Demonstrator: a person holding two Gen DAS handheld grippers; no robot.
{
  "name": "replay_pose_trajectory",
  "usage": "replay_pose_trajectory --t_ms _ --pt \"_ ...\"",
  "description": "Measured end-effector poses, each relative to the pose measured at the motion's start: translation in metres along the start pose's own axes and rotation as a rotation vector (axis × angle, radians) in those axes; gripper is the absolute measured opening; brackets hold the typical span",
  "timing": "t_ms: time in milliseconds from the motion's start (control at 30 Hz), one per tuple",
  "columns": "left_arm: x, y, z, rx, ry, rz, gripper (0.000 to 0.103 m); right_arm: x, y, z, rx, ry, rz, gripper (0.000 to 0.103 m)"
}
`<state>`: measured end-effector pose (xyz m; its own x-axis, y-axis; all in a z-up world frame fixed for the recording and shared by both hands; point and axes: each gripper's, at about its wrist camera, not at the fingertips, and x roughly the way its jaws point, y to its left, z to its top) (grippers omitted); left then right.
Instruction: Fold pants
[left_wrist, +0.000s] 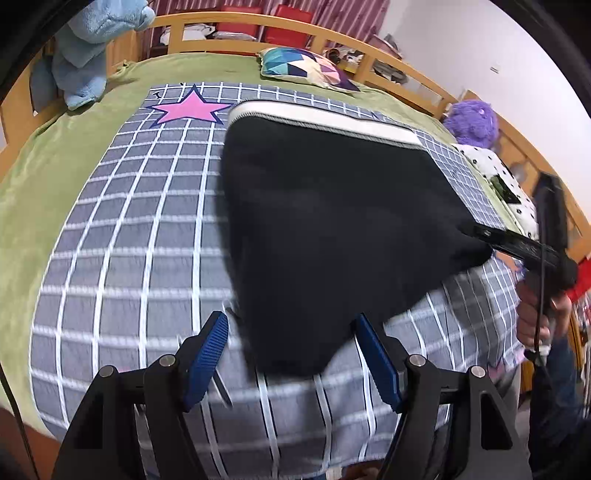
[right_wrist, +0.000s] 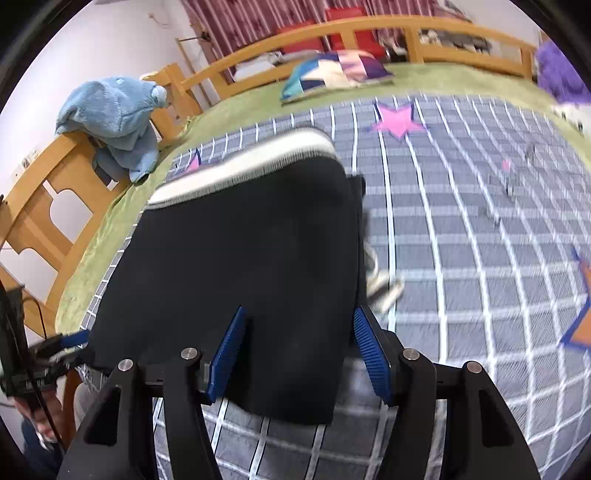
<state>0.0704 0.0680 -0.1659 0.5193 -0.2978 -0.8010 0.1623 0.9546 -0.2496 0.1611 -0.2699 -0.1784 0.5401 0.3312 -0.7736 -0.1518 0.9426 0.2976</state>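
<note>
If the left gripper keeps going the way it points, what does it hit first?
Most likely the near edge of the black pants, which lies between the open blue pads of the left gripper; the checked blanket lies right under it. Depth is uncertain.

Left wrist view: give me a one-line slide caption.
Open left hand-held gripper over the near edge of black pants lying on a checked blanket.

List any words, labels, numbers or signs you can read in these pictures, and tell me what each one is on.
None can be read.
Checked quilt: small dark marks beside the pink star, too small to read.
Black pants, patchwork pillow: no writing shows.
</note>
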Motion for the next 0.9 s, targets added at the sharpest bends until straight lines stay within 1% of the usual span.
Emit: replay_pose_trajectory --t_ms 67,133,167,200,233,267,300,333,367,400,433,467,567,600,633,667,700,733,800,900 --pt "0.006 -0.005 -0.011 0.003 0.007 0.028 0.07 0.007 -0.006 -0.009 0.046 0.009 0.008 0.06" --pt "0.016 -0.01 -0.018 0.016 0.003 0.074 0.07 0.007 -0.012 -0.015 0.096 -0.002 0.038 0.06" --pt "0.022 -0.013 -0.019 0.013 -0.017 0.139 0.069 0.008 -0.014 -0.015 0.118 -0.002 0.047 0.058" --pt "0.024 -0.014 -0.019 0.008 -0.043 0.178 0.061 0.01 -0.015 -0.014 0.134 0.002 0.056 0.052" --pt "0.027 -0.016 -0.02 0.01 -0.065 0.2 0.043 0.01 -0.015 -0.017 0.144 0.004 0.071 0.049" --pt "0.032 -0.018 -0.019 0.028 -0.057 0.2 0.026 0.01 -0.014 -0.018 0.146 0.005 0.079 0.045" --pt "0.035 -0.02 -0.017 0.054 -0.046 0.227 0.017 0.009 -0.011 -0.018 0.13 -0.003 0.07 0.032" --pt "0.026 -0.017 -0.015 0.05 -0.103 0.257 0.015 0.006 -0.009 -0.018 0.118 -0.014 0.064 0.023" --pt "0.012 -0.011 -0.013 0.023 -0.172 0.241 0.015 -0.002 -0.007 -0.016 0.097 -0.054 0.061 0.017" --pt "0.003 -0.004 -0.009 0.002 -0.196 0.211 0.015 -0.008 -0.008 -0.015 0.095 -0.078 0.078 0.015" --pt "0.002 0.001 -0.007 -0.009 -0.191 0.194 0.015 -0.011 -0.008 -0.014 0.099 -0.086 0.09 0.014" --pt "0.005 0.003 -0.007 -0.007 -0.181 0.197 0.015 -0.012 -0.009 -0.013 0.103 -0.085 0.098 0.014" --pt "0.032 0.002 -0.018 0.049 -0.085 0.255 0.016 0.005 -0.007 -0.02 0.073 -0.018 0.052 0.016" --pt "0.034 0.001 -0.021 0.056 -0.083 0.261 0.02 0.011 -0.008 -0.024 0.053 -0.006 0.042 0.019" --pt "0.03 0.001 -0.025 0.059 -0.093 0.259 0.028 0.011 -0.011 -0.026 0.059 -0.01 0.052 0.022" --pt "0.025 0.0 -0.025 0.054 -0.1 0.255 0.034 0.01 -0.015 -0.026 0.076 -0.011 0.058 0.03" --pt "0.018 0.001 -0.026 0.047 -0.103 0.254 0.049 0.008 -0.019 -0.025 0.098 0.003 0.051 0.038" --pt "0.013 0.0 -0.027 0.049 -0.105 0.254 0.063 0.006 -0.021 -0.024 0.111 0.009 0.045 0.04" --pt "0.004 -0.002 -0.033 0.089 -0.115 0.225 0.065 -0.002 -0.023 -0.024 0.122 -0.004 0.048 0.041" --pt "0.003 -0.007 -0.043 0.142 -0.108 0.224 0.065 -0.013 -0.02 -0.029 0.095 -0.026 0.02 0.041"
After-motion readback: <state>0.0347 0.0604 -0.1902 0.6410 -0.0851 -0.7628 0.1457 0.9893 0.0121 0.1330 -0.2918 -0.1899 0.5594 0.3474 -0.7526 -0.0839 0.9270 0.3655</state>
